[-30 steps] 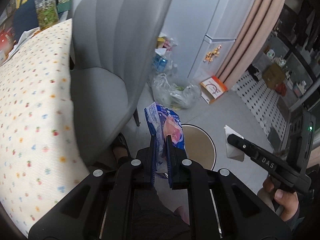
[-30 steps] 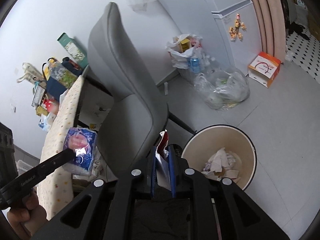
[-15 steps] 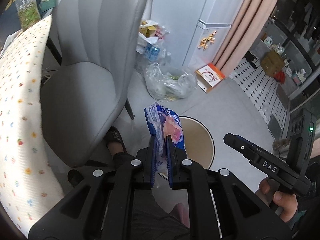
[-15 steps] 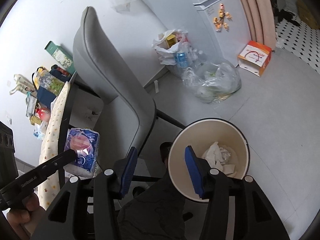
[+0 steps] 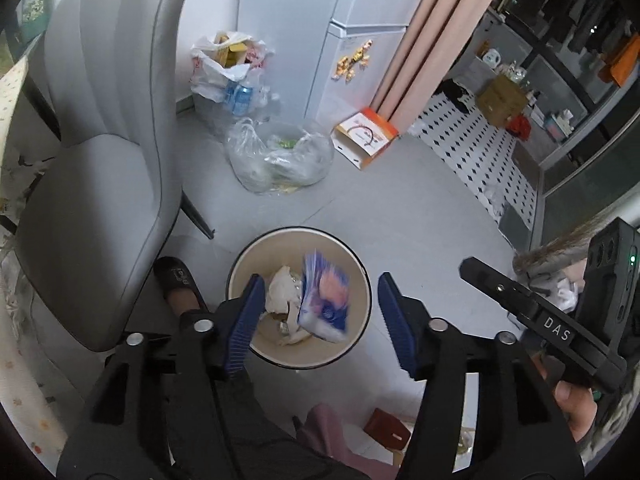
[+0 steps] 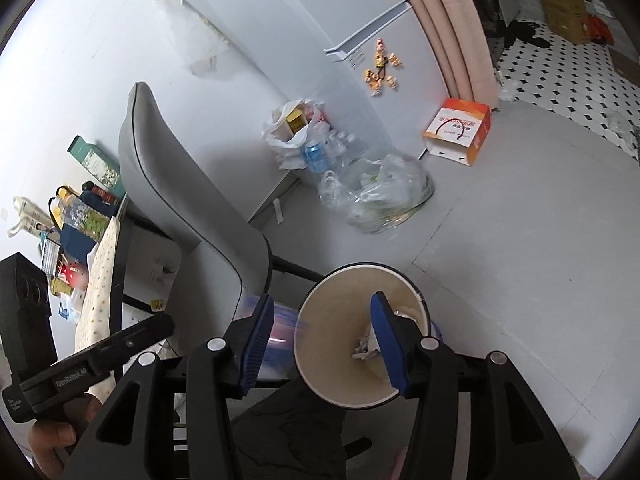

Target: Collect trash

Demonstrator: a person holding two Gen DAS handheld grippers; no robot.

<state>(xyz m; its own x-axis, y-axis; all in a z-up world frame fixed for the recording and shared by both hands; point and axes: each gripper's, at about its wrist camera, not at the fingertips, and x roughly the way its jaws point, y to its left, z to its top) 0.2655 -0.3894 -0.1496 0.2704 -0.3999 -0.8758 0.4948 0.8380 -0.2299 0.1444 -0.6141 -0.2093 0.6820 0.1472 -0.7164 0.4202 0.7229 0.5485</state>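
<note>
A round cream bin (image 5: 297,233) stands on the grey floor with crumpled white paper (image 5: 283,293) inside. Above it my left gripper (image 5: 320,322) has its jaws opening. A blue and pink snack packet (image 5: 325,300), blurred, drops loose between the blue pads into the bin, touching neither. In the right wrist view my right gripper (image 6: 319,306) stands open over the same bin (image 6: 332,364) with nothing between its pads. There the packet (image 6: 282,330) is a blue smear by the bin's rim. A finger (image 5: 520,300) of the right gripper shows at the right of the left wrist view.
A grey chair (image 5: 100,160) stands close to the left of the bin, and a person's shoe (image 5: 176,280) sits beside it. A clear plastic bag (image 5: 280,160), a white bag of cans (image 5: 228,68) and an orange box (image 5: 366,136) lie by the fridge.
The left gripper moved over the bin and opened, releasing the blue packet, which now falls in. The right gripper opened too, and the wrapper it held is gone from its pads.
</note>
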